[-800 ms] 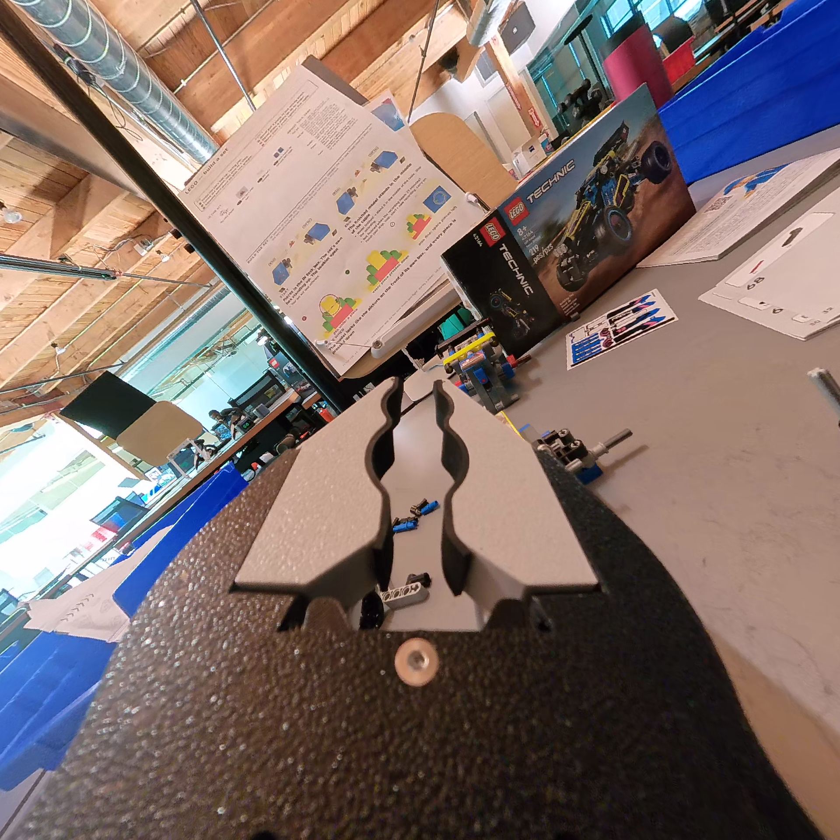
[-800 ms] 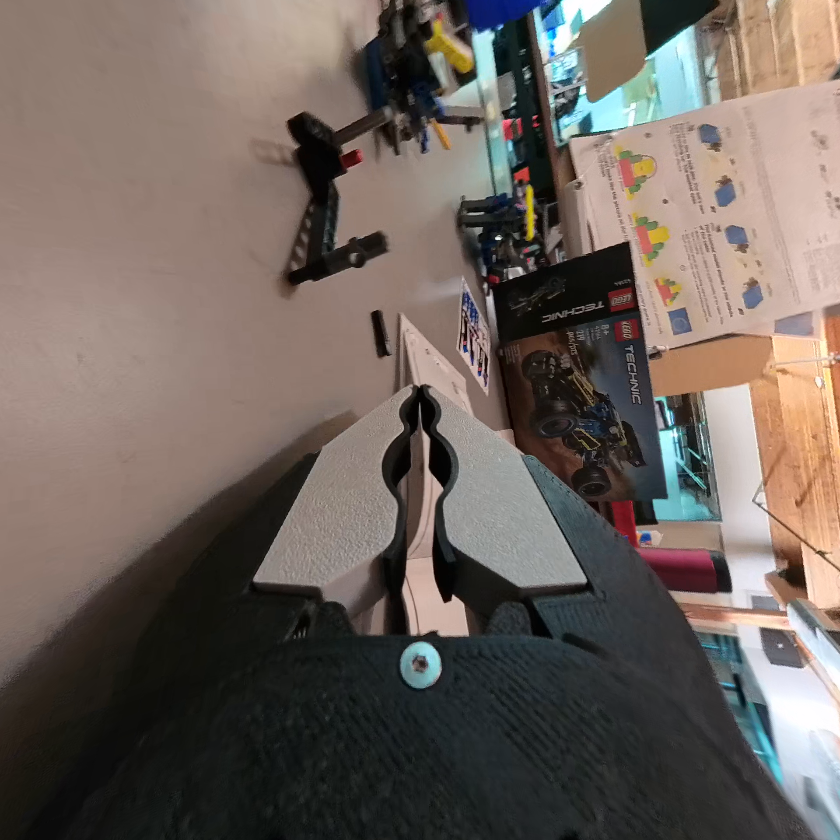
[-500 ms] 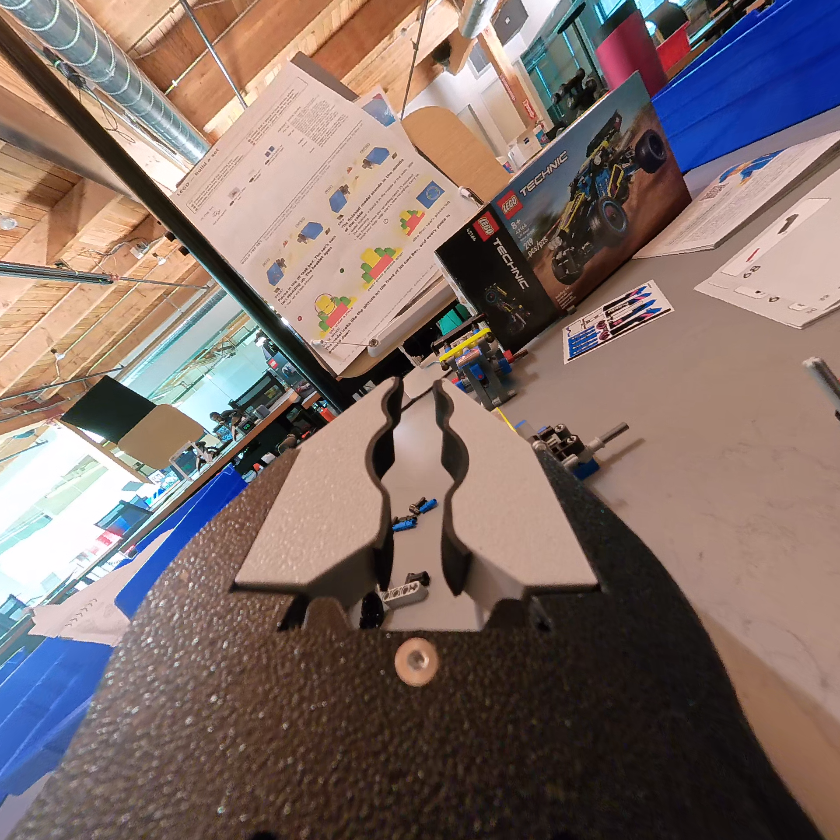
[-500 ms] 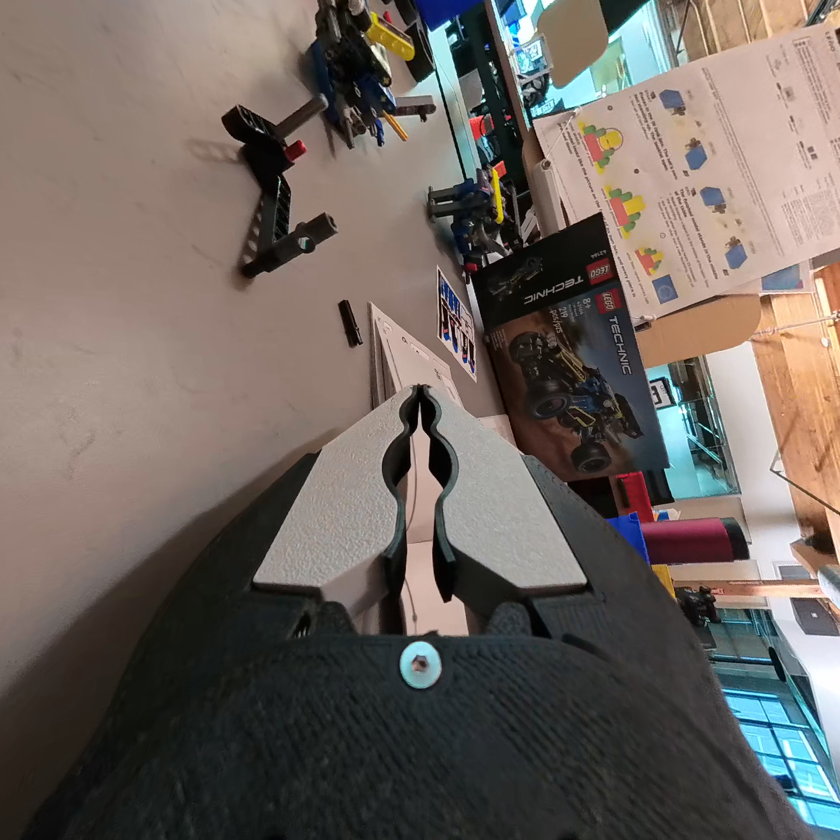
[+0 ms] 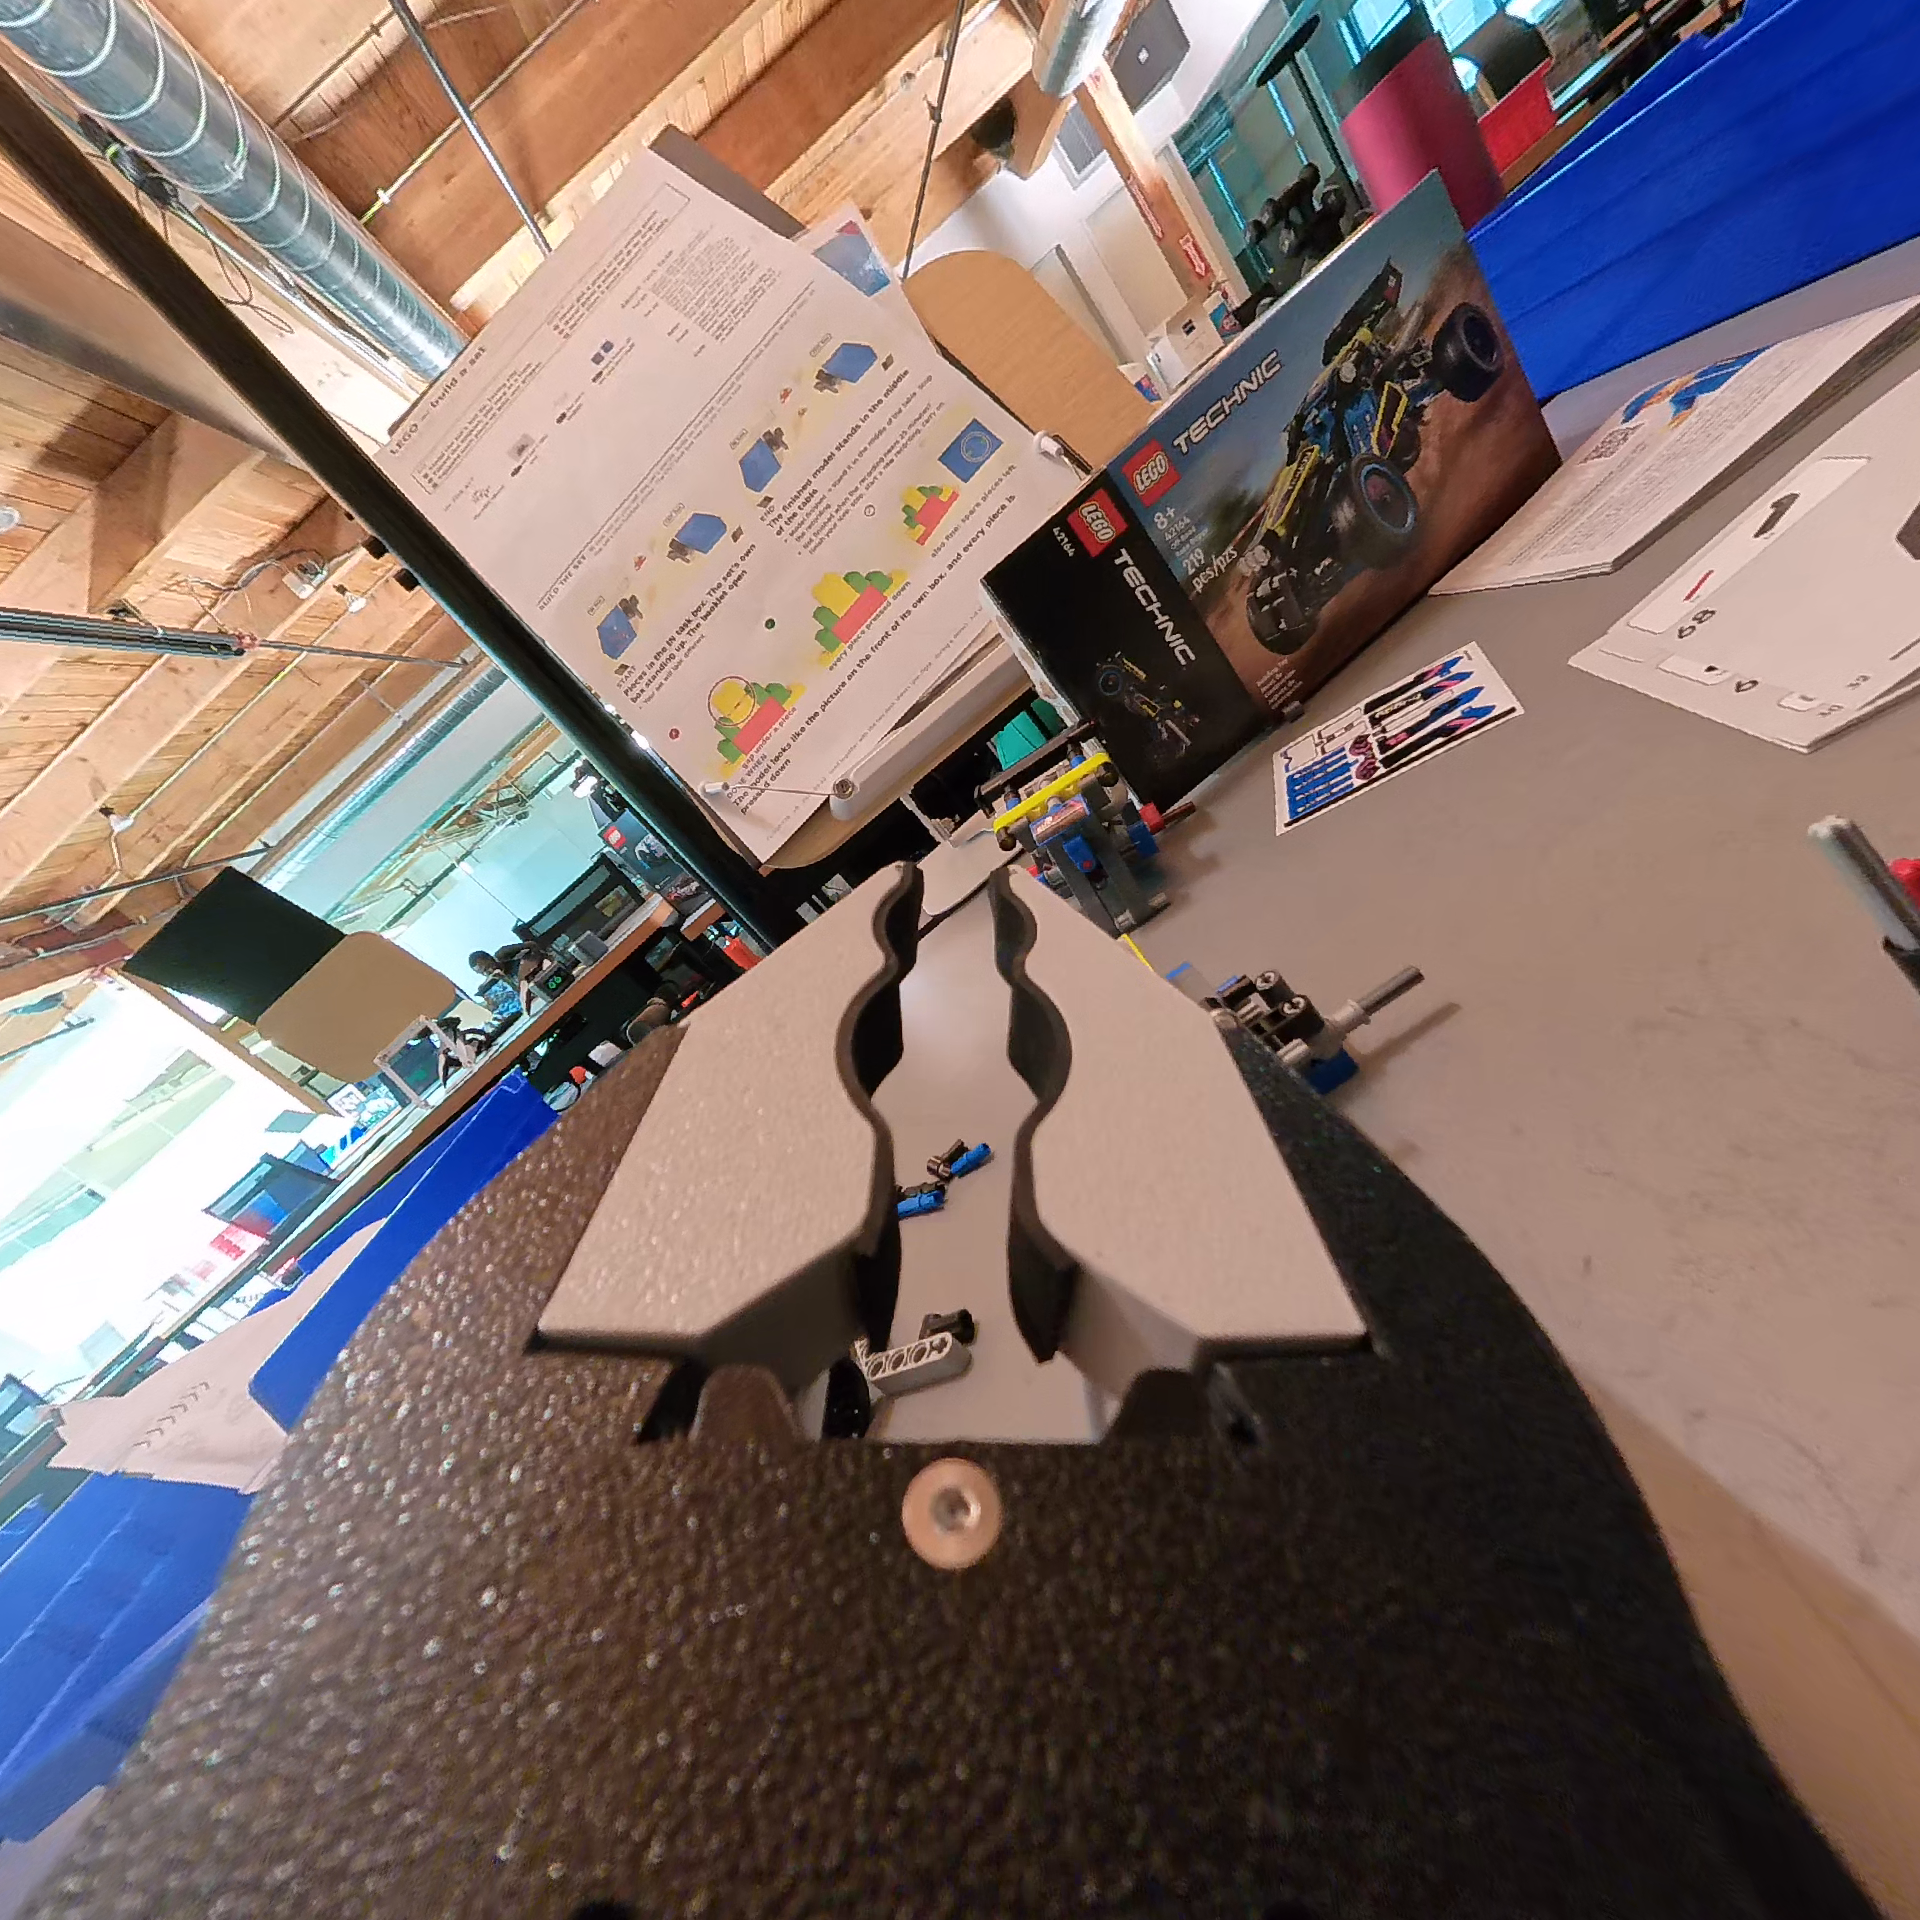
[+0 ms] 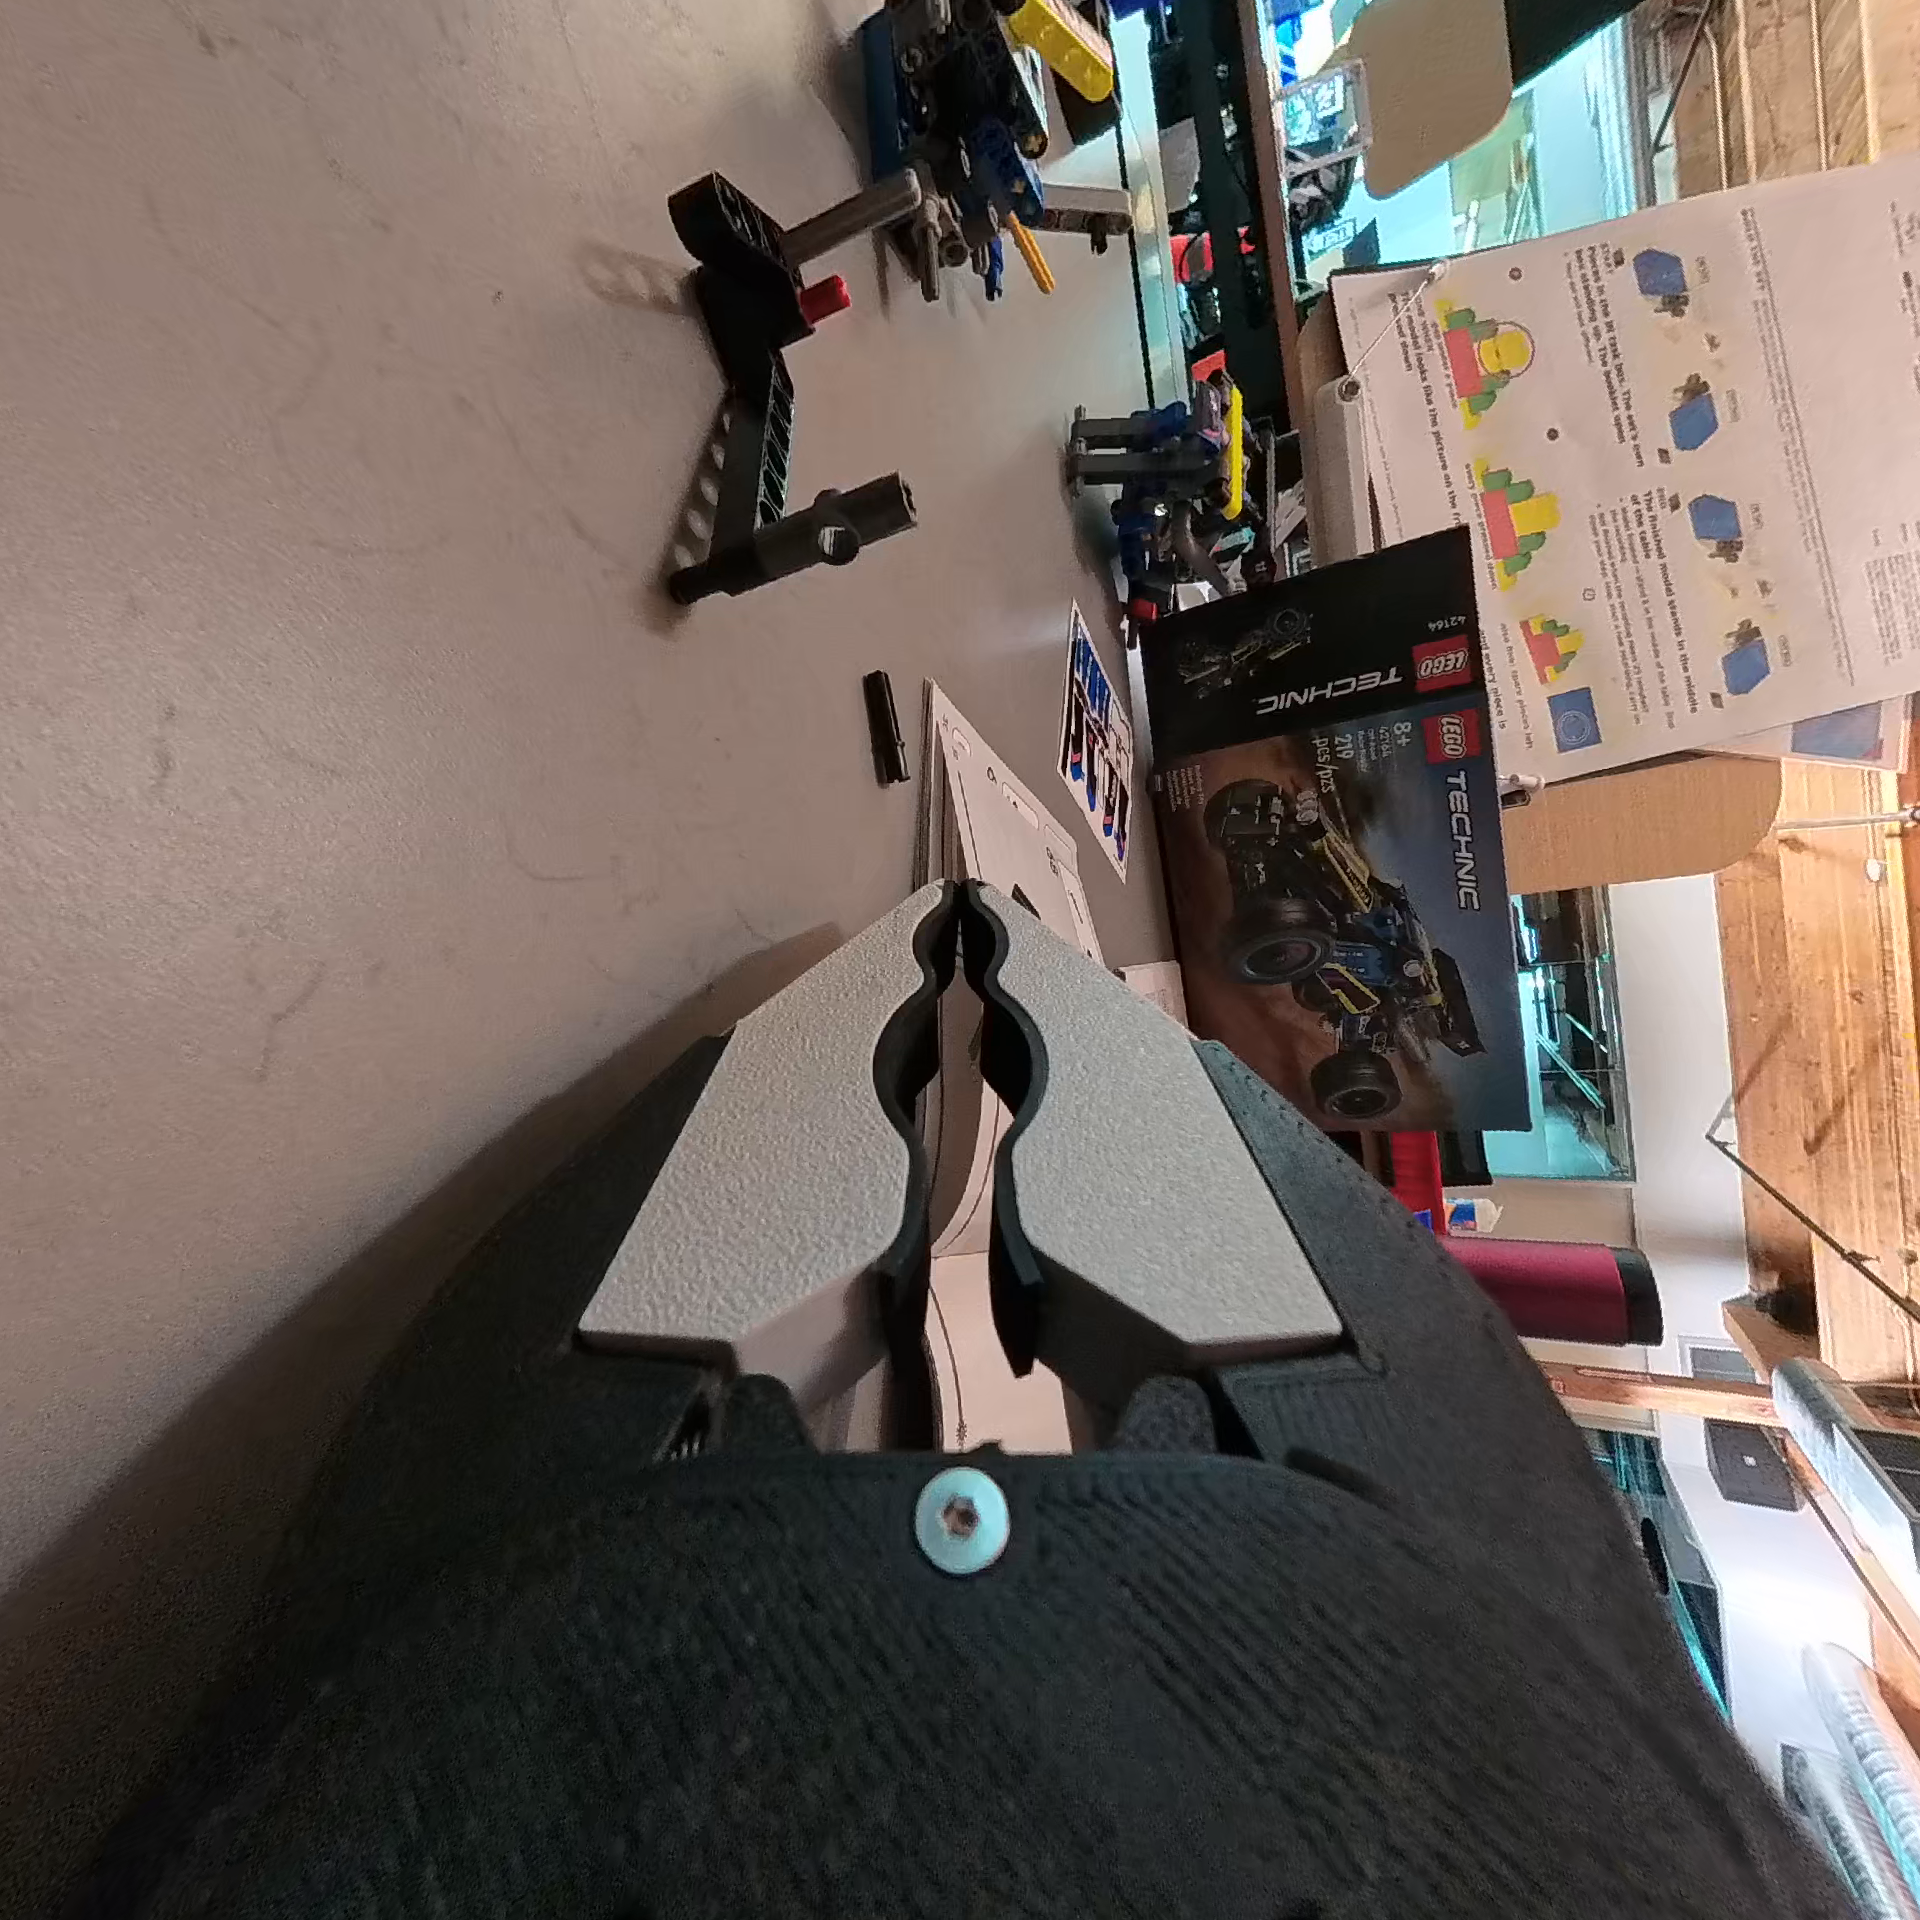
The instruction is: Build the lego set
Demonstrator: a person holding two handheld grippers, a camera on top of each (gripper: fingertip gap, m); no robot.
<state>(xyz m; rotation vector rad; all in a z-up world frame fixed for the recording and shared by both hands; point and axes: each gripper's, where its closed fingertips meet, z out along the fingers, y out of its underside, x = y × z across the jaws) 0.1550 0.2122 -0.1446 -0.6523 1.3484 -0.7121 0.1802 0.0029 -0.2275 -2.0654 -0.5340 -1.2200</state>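
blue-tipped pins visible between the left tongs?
2. One blue-and-black pin lies on the grey table, farther from the camera; the other lies just nearer, beside the left finger. More may sit hidden under the fingers.

Grey table (image 5: pixel 1558 1195): toy box (image 5: pixel 1320 561), sticker sheet (image 5: pixel 1392 732), booklets (image 5: pixel 1766 613), scattered brick assemblies (image 6: pixel 769 416).

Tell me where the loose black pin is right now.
In the right wrist view, the black pin lies on the grey table, beside the booklet's edge, ahead of the shut tongs.
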